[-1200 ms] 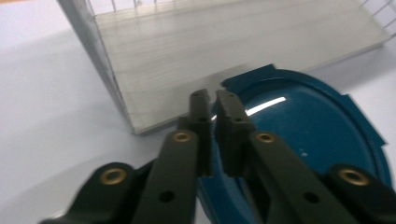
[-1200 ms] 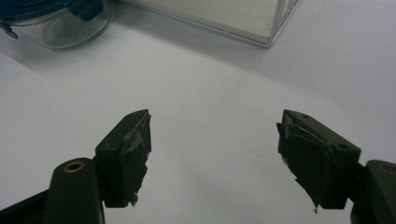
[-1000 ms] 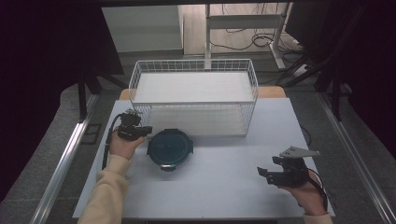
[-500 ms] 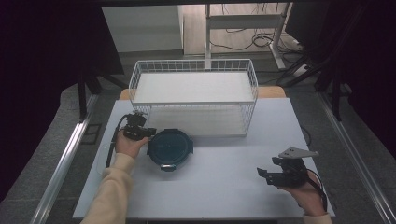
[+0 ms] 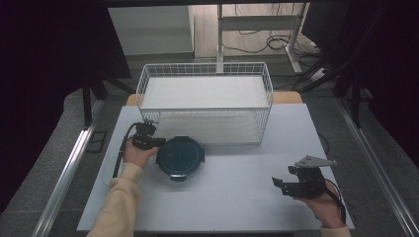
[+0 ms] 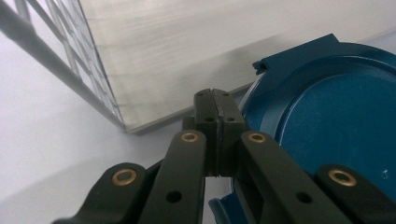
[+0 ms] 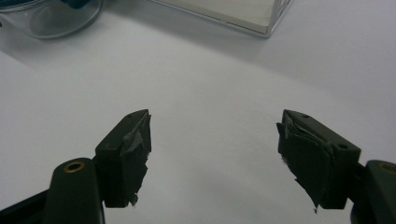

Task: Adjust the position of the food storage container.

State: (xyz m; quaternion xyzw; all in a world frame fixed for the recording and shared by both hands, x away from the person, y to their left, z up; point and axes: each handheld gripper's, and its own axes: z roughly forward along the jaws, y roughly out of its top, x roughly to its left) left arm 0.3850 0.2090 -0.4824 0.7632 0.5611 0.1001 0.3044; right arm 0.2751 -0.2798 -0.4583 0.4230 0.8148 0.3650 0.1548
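Note:
A round container with a dark blue lid (image 5: 180,158) (image 6: 327,116) sits on the white table (image 5: 232,207), just in front of the wire basket. Its clear glass body (image 7: 51,16) shows at the top left of the right gripper view. My left gripper (image 5: 157,142) (image 6: 215,109) lies at the lid's left rim, jaws shut together with nothing between them. My right gripper (image 5: 279,186) (image 7: 215,135) rests low over bare table at the front right. It is open and empty, and its pads (image 7: 135,140) are worn and frayed.
A white wire basket (image 5: 205,111) (image 6: 70,60) with a pale board inside stands at the back middle of the table; its corner (image 7: 261,18) appears in the right gripper view. Something faint and clear (image 5: 109,168) lies by the left forearm. Floor rails run along both sides.
My left gripper has edged a little to the right, up to the blue lid's rim. The right hand and the container have stayed put.

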